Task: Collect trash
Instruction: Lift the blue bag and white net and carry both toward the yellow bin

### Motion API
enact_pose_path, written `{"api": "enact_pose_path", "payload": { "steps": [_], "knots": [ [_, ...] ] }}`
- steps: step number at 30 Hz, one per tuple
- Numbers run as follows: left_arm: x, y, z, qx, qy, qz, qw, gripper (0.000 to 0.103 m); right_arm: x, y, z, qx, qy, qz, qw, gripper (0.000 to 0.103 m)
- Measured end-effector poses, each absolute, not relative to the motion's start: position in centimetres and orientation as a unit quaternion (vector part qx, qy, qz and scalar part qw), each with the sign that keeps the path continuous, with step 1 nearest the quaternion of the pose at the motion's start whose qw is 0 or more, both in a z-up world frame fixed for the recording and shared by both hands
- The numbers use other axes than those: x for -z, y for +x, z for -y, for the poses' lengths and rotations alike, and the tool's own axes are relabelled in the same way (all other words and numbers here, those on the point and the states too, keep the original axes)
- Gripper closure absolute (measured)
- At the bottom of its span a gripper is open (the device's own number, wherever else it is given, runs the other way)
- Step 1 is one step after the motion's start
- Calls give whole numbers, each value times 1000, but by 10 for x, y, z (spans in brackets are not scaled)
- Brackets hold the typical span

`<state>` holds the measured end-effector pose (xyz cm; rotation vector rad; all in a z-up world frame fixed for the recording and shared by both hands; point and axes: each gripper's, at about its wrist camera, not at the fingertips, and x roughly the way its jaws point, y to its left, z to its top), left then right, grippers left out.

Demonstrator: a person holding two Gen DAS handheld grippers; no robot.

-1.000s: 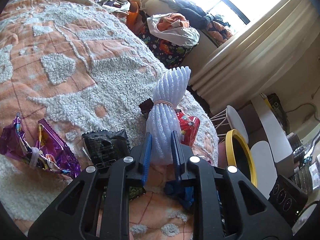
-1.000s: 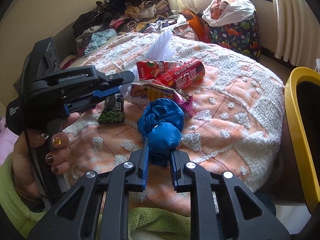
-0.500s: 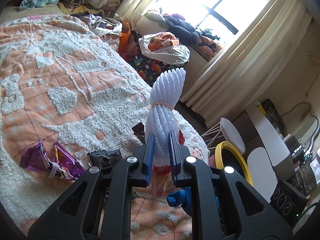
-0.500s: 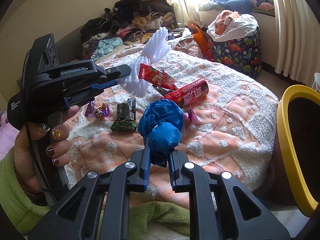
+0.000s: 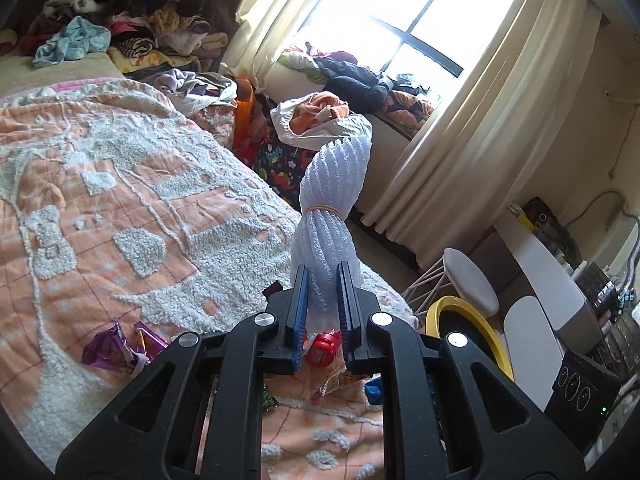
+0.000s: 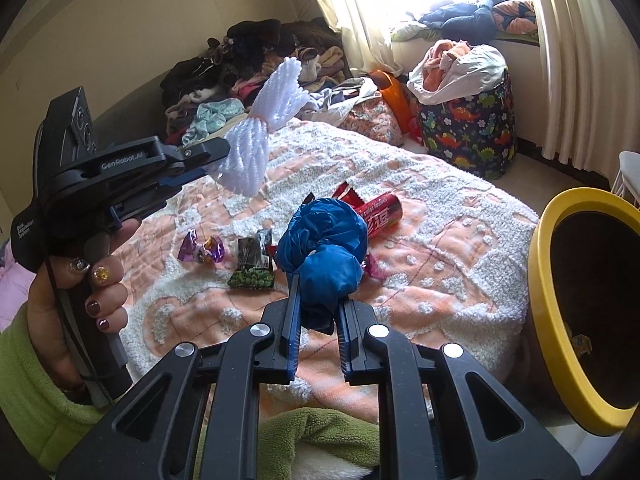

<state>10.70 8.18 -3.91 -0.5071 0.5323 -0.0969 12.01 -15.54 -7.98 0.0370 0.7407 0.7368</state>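
Observation:
My left gripper (image 5: 323,276) is shut on a white foam net bundle (image 5: 332,208) tied with an orange band, held up above the bed. From the right wrist view that bundle (image 6: 260,128) sticks out of the left gripper (image 6: 216,160), which a hand holds at the left. My right gripper (image 6: 318,284) is shut on a crumpled blue plastic bag (image 6: 324,248). On the orange and white bedspread (image 6: 440,216) lie a red snack tube (image 6: 380,210), a purple wrapper (image 6: 200,249), a green pea packet (image 6: 251,278) and a black wrapper (image 6: 250,249). A yellow-rimmed bin (image 6: 552,320) stands at the right.
Clothes are heaped at the bed's head (image 6: 248,56). A dinosaur-print hamper (image 6: 468,128) full of laundry stands by the curtained window. A white stool (image 5: 472,284) and a desk (image 5: 548,272) with electronics lie beyond the bin (image 5: 468,332).
Both grippers have risen off the bed with their loads. The white bundle now stands higher against the window, and the bedspread and wrappers have dropped lower in both views.

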Motion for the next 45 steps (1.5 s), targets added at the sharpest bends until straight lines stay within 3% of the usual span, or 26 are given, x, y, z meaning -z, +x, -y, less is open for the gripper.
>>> {"api": "enact_pose_path", "payload": {
  "steps": [45],
  "knots": [
    [16,102,1,102,-175,-276,940,94,41,129,233,-293,84,-294,906,88]
  ]
}}
